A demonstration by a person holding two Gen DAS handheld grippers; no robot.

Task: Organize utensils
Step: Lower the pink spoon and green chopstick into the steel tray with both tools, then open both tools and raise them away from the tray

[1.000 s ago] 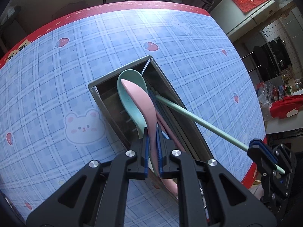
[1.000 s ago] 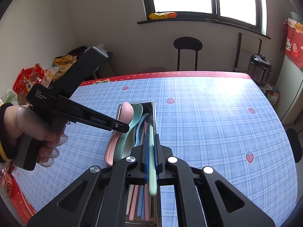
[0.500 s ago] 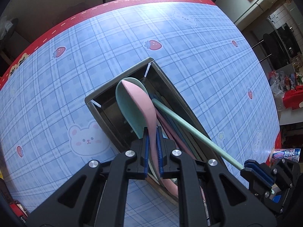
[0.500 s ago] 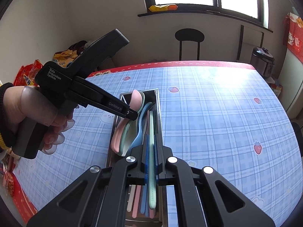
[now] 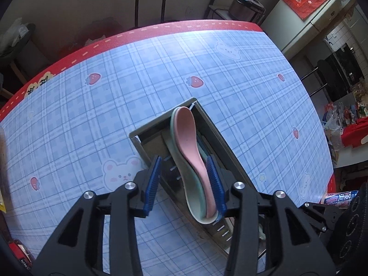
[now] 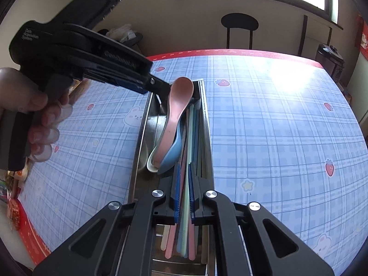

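Observation:
A long steel tray (image 5: 214,135) (image 6: 142,138) lies on the blue plaid tablecloth. A pink spoon (image 5: 192,151) (image 6: 174,112) lies in it on top of a pale green spoon (image 5: 195,207), beside a blue spoon (image 6: 172,154) and several chopsticks. My left gripper (image 5: 184,184) is open, its pads either side of the pink spoon's handle, the right pad (image 5: 215,179) touching it. My right gripper (image 6: 184,193) is over the tray's near end, shut on a mint green chopstick (image 6: 187,184) that lies along the tray.
The tablecloth (image 5: 115,105) has a red border along its far edge (image 5: 161,28). A black chair (image 6: 239,30) stands beyond the table. A rice cooker (image 5: 248,4) and clutter sit off the right side.
My left gripper has opened and let go of the pink spoon, which now rests in the tray. My right gripper has lowered the green chopstick flat into the tray.

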